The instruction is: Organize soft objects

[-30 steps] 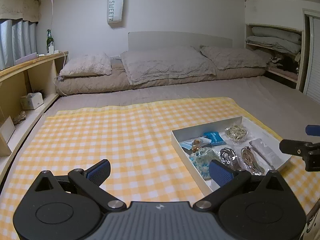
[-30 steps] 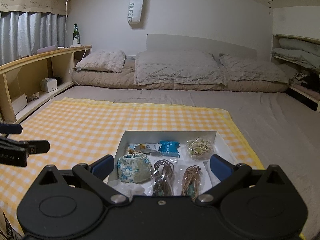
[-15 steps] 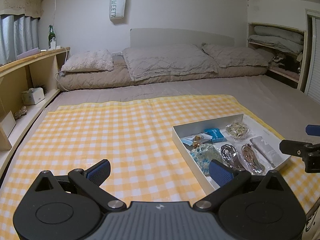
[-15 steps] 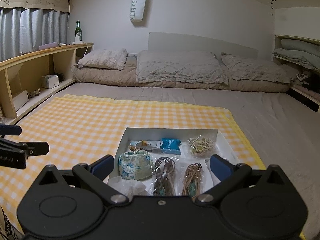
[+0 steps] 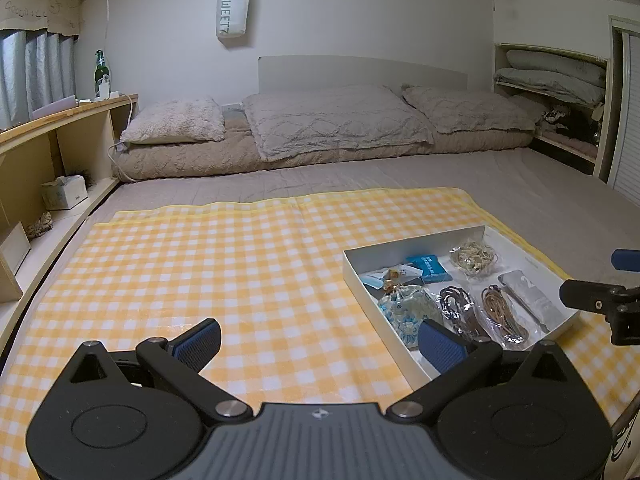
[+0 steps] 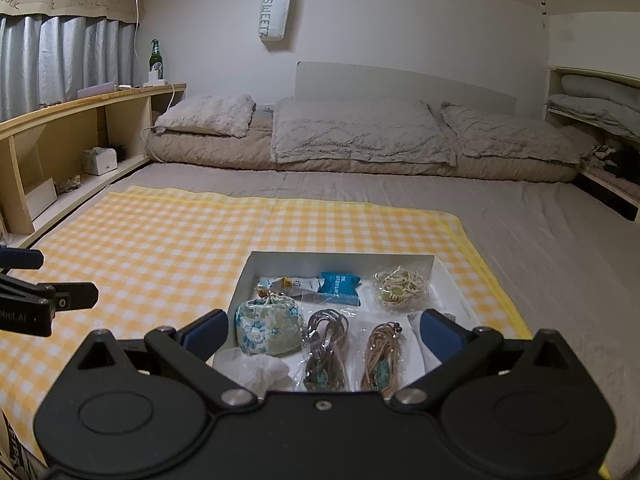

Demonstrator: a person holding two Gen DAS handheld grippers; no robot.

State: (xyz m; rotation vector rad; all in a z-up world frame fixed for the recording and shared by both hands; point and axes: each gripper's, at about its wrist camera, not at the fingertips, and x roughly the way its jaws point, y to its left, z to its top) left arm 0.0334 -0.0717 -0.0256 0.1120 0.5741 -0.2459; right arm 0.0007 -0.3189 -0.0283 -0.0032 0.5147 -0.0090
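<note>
While nothing is gripped, the scene reads:
Pouch: floral, in the box's near-left part.
Box: white, on the checked cloth.
Cords: bagged, right of the pouch.
Right gripper: spread wide, above the box.
Left gripper: spread wide, left of the box.

Left hand-held gripper jaws spread wide, empty, right hand-held gripper likewise, level, side by side

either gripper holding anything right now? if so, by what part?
Nothing held. Left gripper and right gripper are both open and empty, above the white box.
</note>
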